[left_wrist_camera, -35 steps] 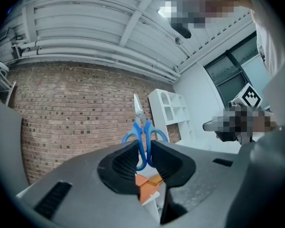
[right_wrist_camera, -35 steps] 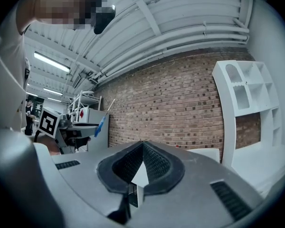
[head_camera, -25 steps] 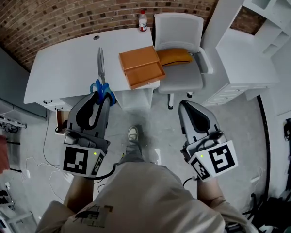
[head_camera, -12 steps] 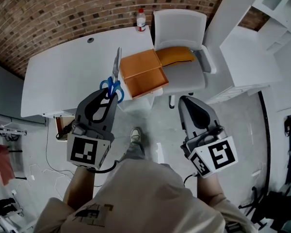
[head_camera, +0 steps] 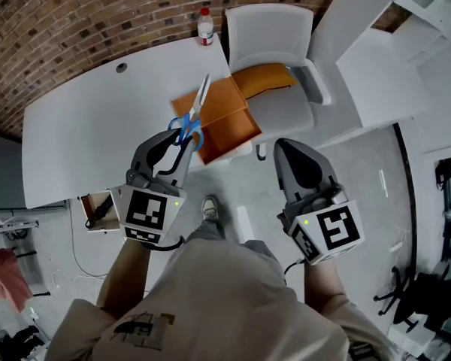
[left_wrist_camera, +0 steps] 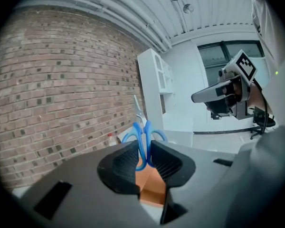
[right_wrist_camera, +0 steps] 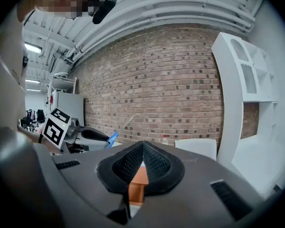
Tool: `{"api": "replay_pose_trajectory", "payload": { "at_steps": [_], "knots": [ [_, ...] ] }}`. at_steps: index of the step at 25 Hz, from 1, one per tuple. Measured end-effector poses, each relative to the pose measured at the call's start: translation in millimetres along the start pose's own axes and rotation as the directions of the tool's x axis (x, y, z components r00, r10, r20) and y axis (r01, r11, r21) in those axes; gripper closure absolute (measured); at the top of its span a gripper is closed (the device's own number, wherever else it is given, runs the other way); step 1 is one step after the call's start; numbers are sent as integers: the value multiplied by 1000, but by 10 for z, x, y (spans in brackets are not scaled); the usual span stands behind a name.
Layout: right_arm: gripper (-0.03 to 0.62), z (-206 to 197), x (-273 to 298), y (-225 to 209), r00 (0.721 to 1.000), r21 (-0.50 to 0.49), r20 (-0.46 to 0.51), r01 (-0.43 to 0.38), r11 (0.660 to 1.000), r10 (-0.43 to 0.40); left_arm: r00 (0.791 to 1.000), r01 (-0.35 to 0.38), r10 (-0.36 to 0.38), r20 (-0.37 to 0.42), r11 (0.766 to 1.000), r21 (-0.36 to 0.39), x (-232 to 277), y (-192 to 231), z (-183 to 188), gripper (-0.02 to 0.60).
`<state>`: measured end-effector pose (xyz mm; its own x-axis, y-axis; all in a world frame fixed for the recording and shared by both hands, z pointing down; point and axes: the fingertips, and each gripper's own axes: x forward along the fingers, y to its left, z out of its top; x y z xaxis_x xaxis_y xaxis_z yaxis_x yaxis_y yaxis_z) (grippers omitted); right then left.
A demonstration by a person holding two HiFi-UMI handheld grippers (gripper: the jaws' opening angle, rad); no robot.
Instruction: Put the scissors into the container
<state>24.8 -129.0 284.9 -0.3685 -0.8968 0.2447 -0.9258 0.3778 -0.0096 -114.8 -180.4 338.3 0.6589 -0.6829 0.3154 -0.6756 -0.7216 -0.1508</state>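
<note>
Left gripper (head_camera: 180,140): the jaws pinch the scissors (head_camera: 195,111) across the blue handle loops, and the ribbed pads press on the plastic from both sides. I grip at the handles so the closed blades stay free ahead of the jaws and can enter the box first. In the head view the blades point toward 1 o'clock.

The scissors are off the desk (head_camera: 90,126), carried in the air. The orange container (head_camera: 229,122) sits open at the desk's near edge, at about 1 o'clock from my left jaw tips. The blade tips overlap its 10 o'clock corner in the head view. Whether they are truly above it or short of it, I cannot tell from that angle.

Right gripper (head_camera: 284,147): the jaws are pressed together on nothing, at about 3 o'clock from the left one. I judge it is parked low and off the desk so the drop path stays clear.

Judgement: transport is nearly done. What remains is bringing the handles over the box opening and releasing. Risk: the long blades may catch the container's rim.

A bottle (head_camera: 204,26) stands at 12 o'clock from the container, well apart from it.
</note>
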Motion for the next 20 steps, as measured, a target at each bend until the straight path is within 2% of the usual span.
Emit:
{"api": "replay_pose_trajectory", "payload": {
  "at_steps": [2,6,11,20],
  "knots": [
    [586,-35,129,-9,1000,8,-17,7,1000,-7,999,39,-39,-30,999,15,151,34,-98,494],
    [586,-28,375,-15,1000,88,-15,-19,996,20,992,105,-100,-72,992,63,383,48,-200,494],
    [586,-92,599,-110,999,72,-48,-11,997,15,974,194,-185,-128,979,59,668,-65,-455,494],
    [586,-428,912,-404,993,110,-110,-39,993,52,938,239,-210,-276,968,76,1170,-136,-978,494]
  ]
}}
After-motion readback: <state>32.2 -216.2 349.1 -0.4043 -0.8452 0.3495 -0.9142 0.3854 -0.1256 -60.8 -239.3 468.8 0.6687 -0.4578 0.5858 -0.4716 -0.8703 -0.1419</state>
